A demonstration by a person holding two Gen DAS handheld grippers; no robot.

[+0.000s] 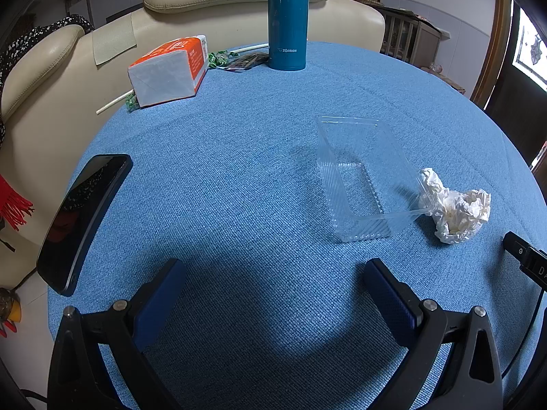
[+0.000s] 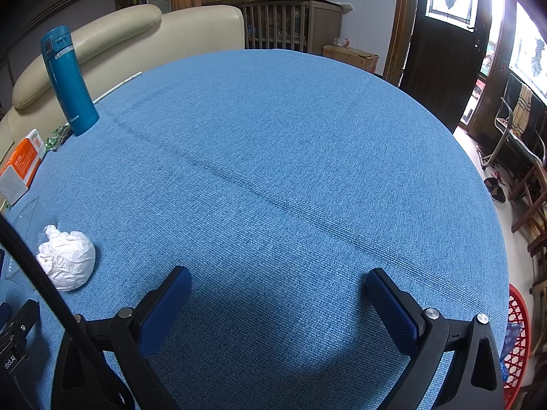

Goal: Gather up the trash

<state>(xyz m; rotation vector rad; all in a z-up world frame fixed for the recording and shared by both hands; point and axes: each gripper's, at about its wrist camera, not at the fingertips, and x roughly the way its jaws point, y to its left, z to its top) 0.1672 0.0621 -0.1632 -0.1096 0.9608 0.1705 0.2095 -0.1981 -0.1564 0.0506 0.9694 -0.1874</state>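
Left gripper [image 1: 273, 294] nearest the lens — blue-padded jaws spread wide, nothing between them, hovering over bare blue cloth at the near edge of the table [image 1: 239, 188]. Right gripper [image 2: 278, 302] likewise wide apart and empty, over the near edge on its own side. Nothing appears collected yet; I judge the task at or near its start. Trash candidates on the cloth: a crumpled white paper ball [image 1: 456, 210] toward the near right part of the table, touching the corner of an empty clear plastic tray [image 1: 359, 177] that lies just beside it, toward the table's middle. From the right wrist view the paper ball sits far to the left of that gripper, near the frame edge, so neither tool is lined up on it. Green and dark wrappers [image 1: 236, 59] lie at the far edge, between an orange-and-white tissue pack [image 1: 169, 71] and an upright teal flask [image 1: 287, 20] — probably trash as well, though too small to be sure. A dark phone [image 1: 82, 218] lies at the left edge; flask, tissues and phone look like keepers. A red basket [image 2: 518, 338] shows on the floor past the table's right edge — possibly the bin. Left to do: everything.
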